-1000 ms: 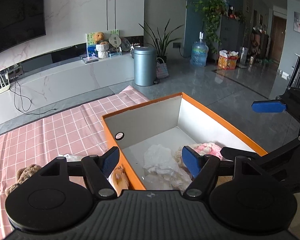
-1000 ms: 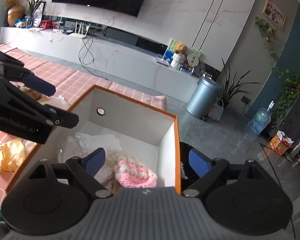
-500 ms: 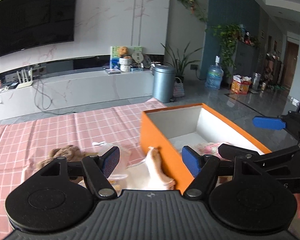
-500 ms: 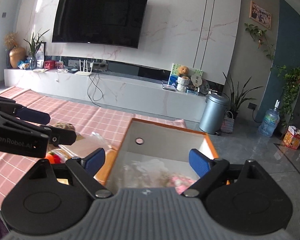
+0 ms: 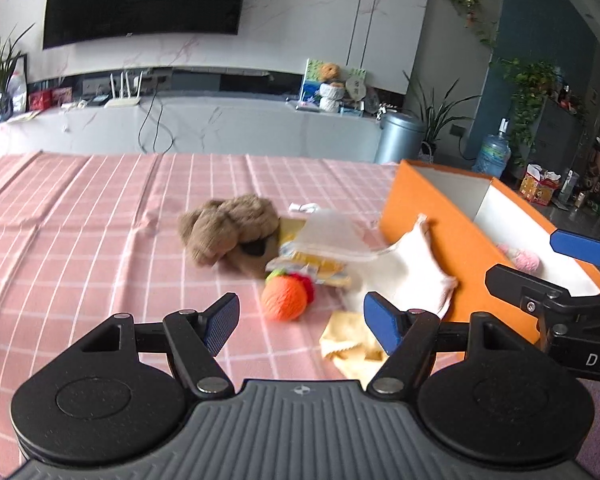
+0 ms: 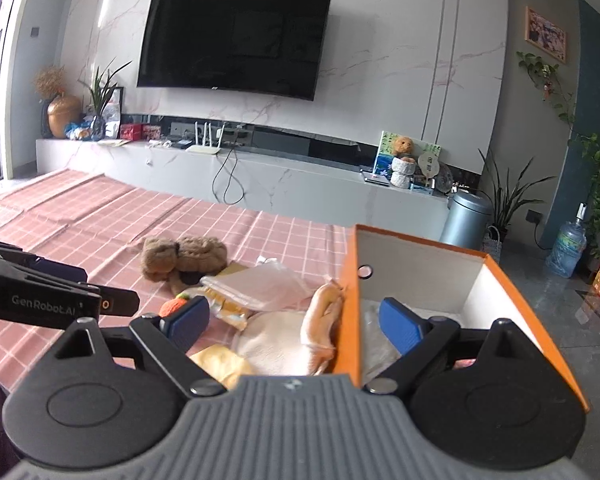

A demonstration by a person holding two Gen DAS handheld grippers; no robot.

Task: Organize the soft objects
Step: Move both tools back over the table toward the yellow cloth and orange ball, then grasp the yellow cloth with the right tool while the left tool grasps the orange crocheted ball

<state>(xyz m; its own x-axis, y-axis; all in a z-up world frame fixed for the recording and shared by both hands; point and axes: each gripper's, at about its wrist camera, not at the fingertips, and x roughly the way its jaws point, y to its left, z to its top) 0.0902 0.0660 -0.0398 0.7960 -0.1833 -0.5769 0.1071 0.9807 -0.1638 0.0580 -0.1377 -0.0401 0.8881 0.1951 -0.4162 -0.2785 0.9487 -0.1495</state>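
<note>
Soft toys, a brown plush (image 5: 228,228) and an orange knitted ball (image 5: 283,297), lie on the pink checked surface (image 5: 80,240) beside the orange box (image 5: 432,248) at its right edge; both grippers' jaws stand apart, empty, facing a wall-mounted television (image 6: 232,44).

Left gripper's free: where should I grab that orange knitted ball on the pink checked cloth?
Probably across the round body of the orange knitted ball, coming from above on its near side. It lies apart from the brown plush, with green and red trim at its far edge, so avoid that end.

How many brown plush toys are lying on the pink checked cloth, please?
1: the brown plush toy lies left of the orange box, behind the orange knitted ball. Others may be hidden under the pile.
</note>
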